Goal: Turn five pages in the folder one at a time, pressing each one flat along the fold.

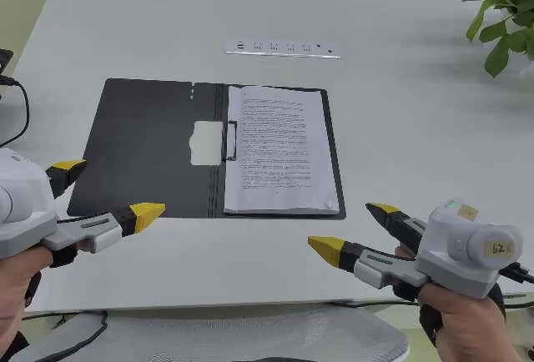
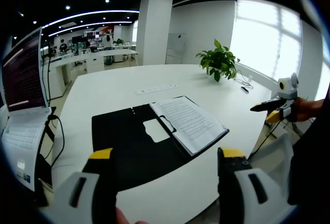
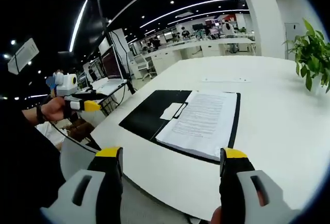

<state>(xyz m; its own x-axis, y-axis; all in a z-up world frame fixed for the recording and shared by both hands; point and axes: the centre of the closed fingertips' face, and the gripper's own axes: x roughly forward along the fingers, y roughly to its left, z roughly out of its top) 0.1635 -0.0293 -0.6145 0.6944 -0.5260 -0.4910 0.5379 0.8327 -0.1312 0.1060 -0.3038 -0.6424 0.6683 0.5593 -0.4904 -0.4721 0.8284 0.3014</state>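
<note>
A black folder (image 1: 150,149) lies open on the white table, with a stack of printed pages (image 1: 276,148) on its right half and a clip (image 1: 231,140) at the fold. The folder (image 2: 135,141) with its pages (image 2: 190,122) lies ahead in the left gripper view; folder (image 3: 150,112) and pages (image 3: 203,121) lie ahead in the right gripper view too. My left gripper (image 1: 107,192) hovers open near the folder's front left corner. My right gripper (image 1: 355,230) hovers open in front of the table's near edge, right of the pages. Nothing is between either gripper's jaws.
A white power strip (image 1: 282,48) lies behind the folder. A potted plant (image 1: 506,13) stands at the back right. A laptop (image 2: 23,110) with cables sits at the table's left. A chair back (image 1: 234,333) is below the table's near edge.
</note>
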